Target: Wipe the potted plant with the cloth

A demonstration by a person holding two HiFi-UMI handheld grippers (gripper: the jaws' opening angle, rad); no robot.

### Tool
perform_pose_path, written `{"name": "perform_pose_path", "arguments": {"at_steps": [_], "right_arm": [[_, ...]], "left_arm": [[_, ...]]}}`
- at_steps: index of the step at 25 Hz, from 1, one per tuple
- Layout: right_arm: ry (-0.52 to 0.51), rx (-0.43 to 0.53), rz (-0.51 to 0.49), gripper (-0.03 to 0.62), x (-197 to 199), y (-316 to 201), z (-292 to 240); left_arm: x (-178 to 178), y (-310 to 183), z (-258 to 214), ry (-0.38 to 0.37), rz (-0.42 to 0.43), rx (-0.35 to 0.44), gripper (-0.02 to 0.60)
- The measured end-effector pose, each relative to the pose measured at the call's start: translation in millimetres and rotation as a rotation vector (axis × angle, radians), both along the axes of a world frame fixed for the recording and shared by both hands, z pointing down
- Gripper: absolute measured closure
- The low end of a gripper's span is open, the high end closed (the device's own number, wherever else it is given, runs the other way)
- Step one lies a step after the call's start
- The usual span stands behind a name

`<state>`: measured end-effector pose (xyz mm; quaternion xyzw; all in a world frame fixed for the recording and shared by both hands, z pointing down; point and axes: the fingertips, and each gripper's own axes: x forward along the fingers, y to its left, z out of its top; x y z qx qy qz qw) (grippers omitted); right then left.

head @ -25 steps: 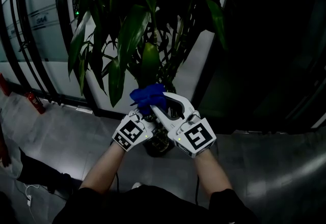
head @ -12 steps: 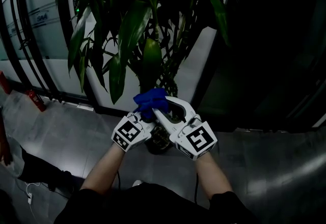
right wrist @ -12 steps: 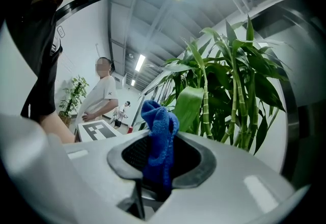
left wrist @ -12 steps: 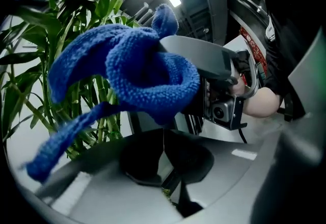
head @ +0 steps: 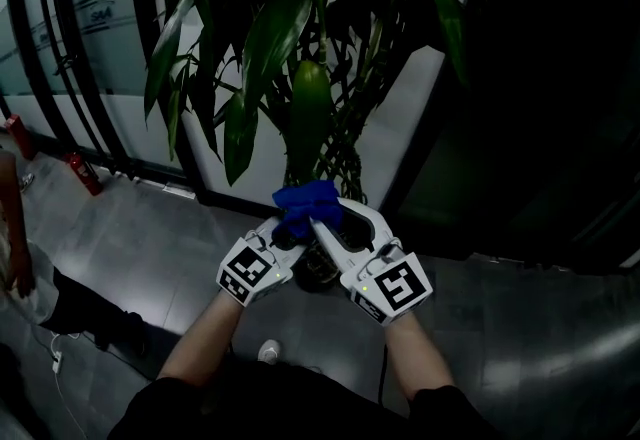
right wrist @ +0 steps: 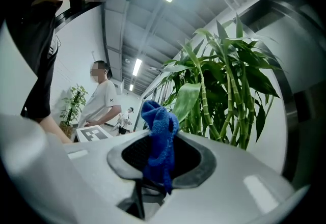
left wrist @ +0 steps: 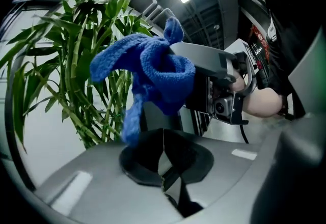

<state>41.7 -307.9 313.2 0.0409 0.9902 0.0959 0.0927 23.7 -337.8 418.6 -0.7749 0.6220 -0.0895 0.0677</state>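
At the far left a red extinguisher (head: pixel 85 174) is standing on the grey floor (head: pixel 150 238) by the glass wall. The plant (head: pixel 310 108) is rising straight ahead, its long green leaves hanging over both tools and its cane stems showing in the left gripper view (left wrist: pixel 71 65) and in the right gripper view (right wrist: pixel 224 90). The left tongs (head: pixel 283 238) are pointing up toward the stems with their dark pads pressed together (left wrist: pixel 163 152) and nothing showing between them; a loose tail of the cloth is dangling just beside their tip. The blue cloth (head: pixel 305 203) is bunching up between the two tools, close under the lowest leaves (left wrist: pixel 153 70). The right tongs (head: pixel 322 220) are pinching the cloth, which is standing up out of their closed pads (right wrist: pixel 157 164) as a crumpled fold (right wrist: pixel 159 136) in front of the plant.
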Motion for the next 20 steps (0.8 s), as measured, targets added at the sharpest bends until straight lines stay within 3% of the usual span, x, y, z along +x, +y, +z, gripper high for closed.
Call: {"name": "perform_pose_path", "arguments": {"at_steps": [8,14,20], "right_arm": [[-0.035,-0.141,0.038,0.485,15,-2,15],[-0.022,-0.145,0.13,0.485,18,8,20],[-0.035,-0.175,0.215,0.485,16,48,22]], "left_arm": [[-18,42,9,0.049,-0.089,0.019,0.569],[-33,79,-7,0.078,-0.087,0.079,0.569],[-60,141,-16,0.068,-0.092,0.084,0.569]]}}
